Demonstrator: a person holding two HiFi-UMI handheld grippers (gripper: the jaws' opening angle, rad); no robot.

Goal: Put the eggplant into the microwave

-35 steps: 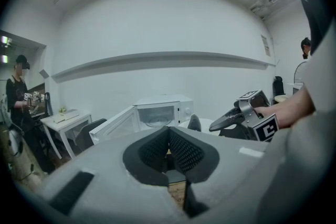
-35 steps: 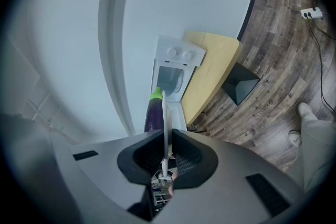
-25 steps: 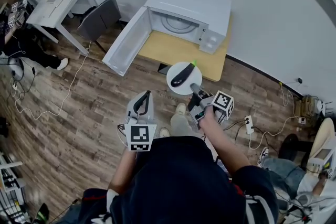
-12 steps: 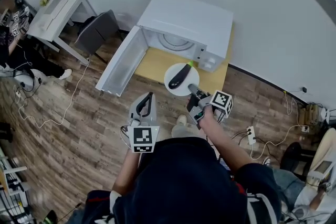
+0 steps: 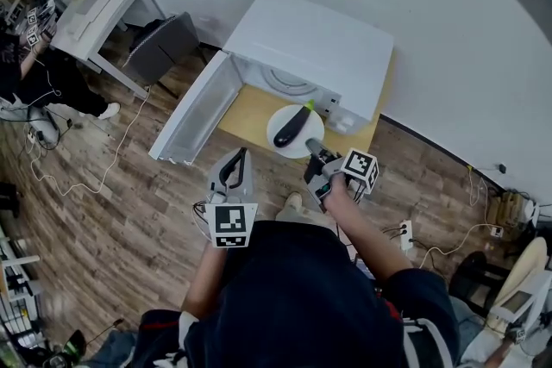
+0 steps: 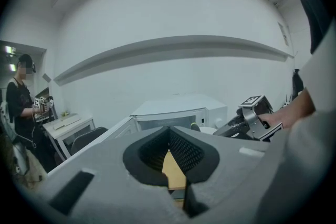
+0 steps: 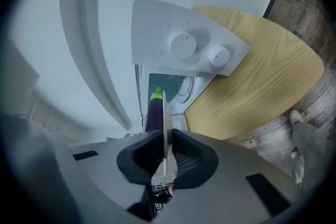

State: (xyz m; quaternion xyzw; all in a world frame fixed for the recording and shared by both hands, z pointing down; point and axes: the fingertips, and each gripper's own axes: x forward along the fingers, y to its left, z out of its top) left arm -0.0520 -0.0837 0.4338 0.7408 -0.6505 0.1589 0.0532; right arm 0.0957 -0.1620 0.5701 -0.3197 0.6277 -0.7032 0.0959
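Note:
A dark purple eggplant (image 5: 289, 127) with a green stem lies on a white plate (image 5: 307, 142). My right gripper (image 5: 316, 154) is shut on the plate's near rim and holds it over the yellow table (image 5: 246, 112), in front of the white microwave (image 5: 310, 39). Its door (image 5: 194, 121) stands open to the left. In the right gripper view the plate (image 7: 165, 113) runs edge-on between the pads of the right gripper (image 7: 166, 136), the eggplant (image 7: 154, 112) on its left side. My left gripper (image 5: 242, 156) is lower left of the plate, shut and empty, as the left gripper (image 6: 169, 136) also shows in its own view.
A white desk (image 5: 95, 9) and a dark chair (image 5: 164, 43) stand left of the microwave. A person (image 6: 21, 107) stands at the far left. Cables and a power strip (image 5: 404, 230) lie on the wood floor at the right.
Both grippers have moved forward toward the microwave. The plate with the eggplant went from in front of the table to over its front part. Neither grip has changed.

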